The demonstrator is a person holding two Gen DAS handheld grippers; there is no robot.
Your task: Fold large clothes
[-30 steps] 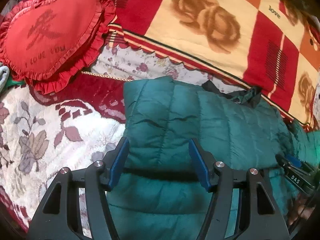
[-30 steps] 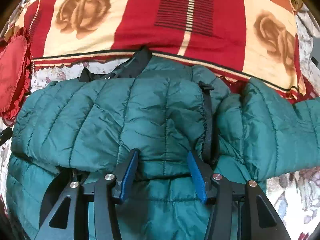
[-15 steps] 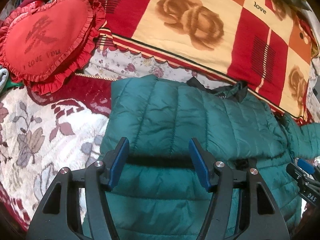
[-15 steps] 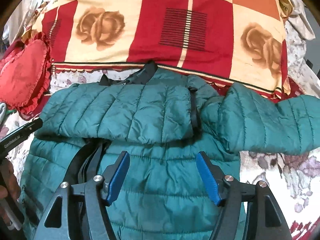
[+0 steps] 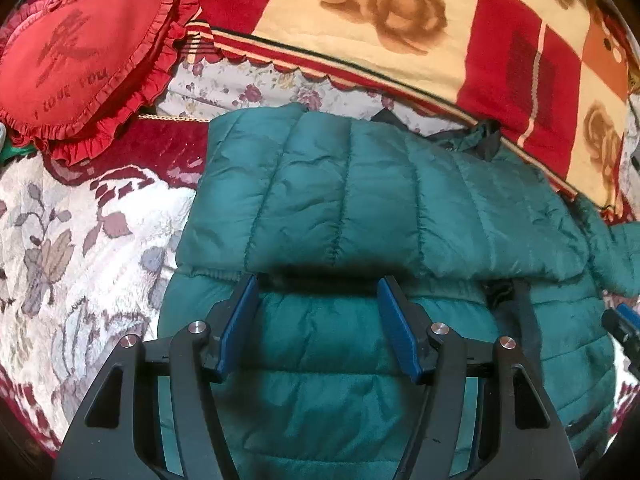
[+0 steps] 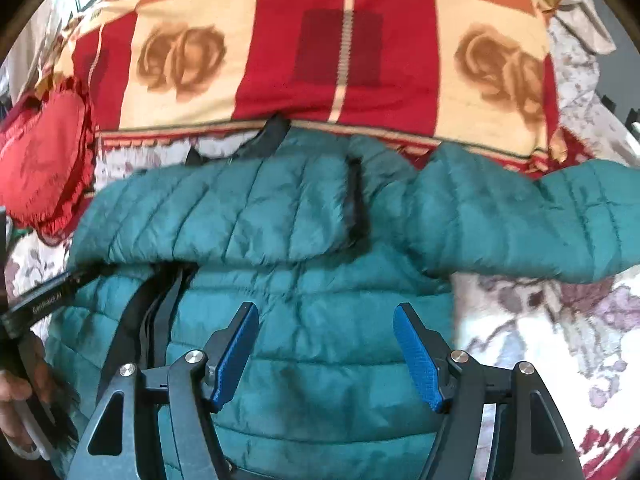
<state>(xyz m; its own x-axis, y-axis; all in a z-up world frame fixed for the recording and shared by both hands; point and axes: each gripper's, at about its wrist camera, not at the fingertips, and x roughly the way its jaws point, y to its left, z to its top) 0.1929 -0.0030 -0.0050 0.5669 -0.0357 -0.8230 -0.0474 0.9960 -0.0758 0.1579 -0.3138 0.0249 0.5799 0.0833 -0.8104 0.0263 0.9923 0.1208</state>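
A teal quilted puffer jacket (image 5: 360,208) lies on the bed, with one sleeve folded across its chest. In the right wrist view the jacket (image 6: 312,344) fills the middle, and its other sleeve (image 6: 540,224) stretches out to the right. My left gripper (image 5: 318,292) is open and empty, just above the jacket body below the folded sleeve's edge. My right gripper (image 6: 326,320) is open and empty over the jacket's lower body. The left gripper's tool also shows at the left edge of the right wrist view (image 6: 44,304).
A red heart-shaped cushion (image 5: 80,48) lies at the far left. A red and cream rose blanket (image 5: 400,24) runs along the back of the bed. A floral bedspread (image 5: 80,248) surrounds the jacket, also at the right (image 6: 540,340).
Both grippers have drawn back from the folded sleeve toward the jacket's lower body. The right gripper's jaws have opened wider. The sleeve stays lying across the chest.
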